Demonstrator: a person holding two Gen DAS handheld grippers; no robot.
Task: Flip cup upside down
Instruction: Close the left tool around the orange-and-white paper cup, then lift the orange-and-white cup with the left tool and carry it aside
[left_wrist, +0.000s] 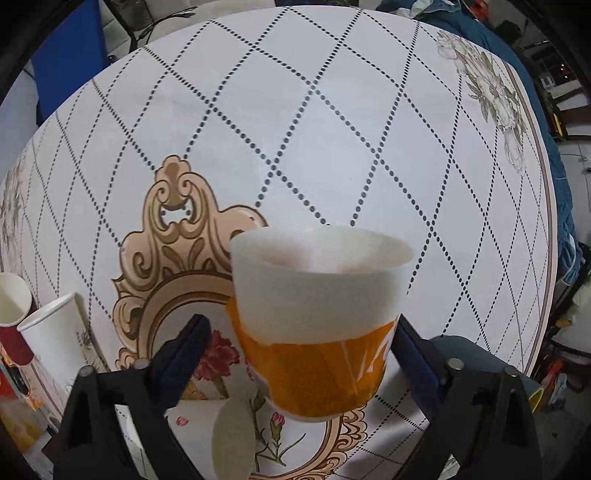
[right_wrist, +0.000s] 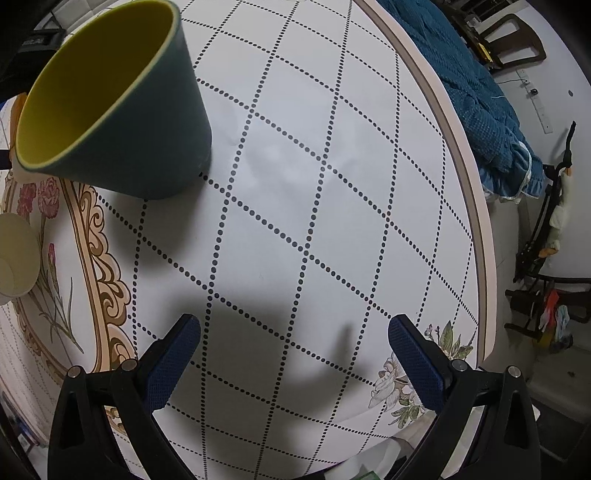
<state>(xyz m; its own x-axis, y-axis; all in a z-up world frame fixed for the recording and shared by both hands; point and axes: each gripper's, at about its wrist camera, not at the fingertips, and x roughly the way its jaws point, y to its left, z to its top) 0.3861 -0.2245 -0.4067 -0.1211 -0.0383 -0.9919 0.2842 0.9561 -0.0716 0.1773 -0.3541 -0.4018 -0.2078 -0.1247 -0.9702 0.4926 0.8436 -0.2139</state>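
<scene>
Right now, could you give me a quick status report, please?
Left gripper open around orange cup, upright. Right gripper open, empty. Green cup nearby.

paper cup (left_wrist: 317, 317): orange bottom, white top band
plastic cup (right_wrist: 122, 110): dark teal outside, yellow inside
round tablecloth (right_wrist: 314, 184): white, black dotted diamonds, beige scrollwork, red flowers

A lived-in home dining area. The round bench (right_wrist: 295, 221) wears a floral, diamond-dotted cloth, paper cups (left_wrist: 55, 332) crowd its edge at nine o'clock, and a teal quilt (right_wrist: 480, 110) and wooden chair (right_wrist: 517, 40) sit at one o'clock.
</scene>
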